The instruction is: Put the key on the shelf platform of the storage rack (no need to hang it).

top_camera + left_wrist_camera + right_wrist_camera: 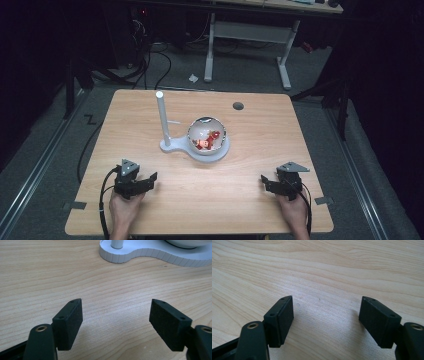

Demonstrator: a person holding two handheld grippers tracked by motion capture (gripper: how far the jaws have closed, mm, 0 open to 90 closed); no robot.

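A white stand [172, 146] with a tall upright post [162, 117] sits at the table's middle. On its round end rests a clear globe [206, 135] holding small red and orange pieces [210, 140]. My left gripper [148, 179] rests low at the front left, open, nothing between its jaws. My right gripper [265, 181] rests at the front right, open and empty too. In the left gripper view, the left gripper [116, 315] points at the stand's ribbed base [130, 255]. The right gripper [325, 312] faces bare wood.
The wooden table [250, 200] has a round cable hole [238, 106] near its far edge. Beyond the table stand a white desk frame [247, 35] and cables on a dark floor. A person's hands [124, 210] come in from the front edge.
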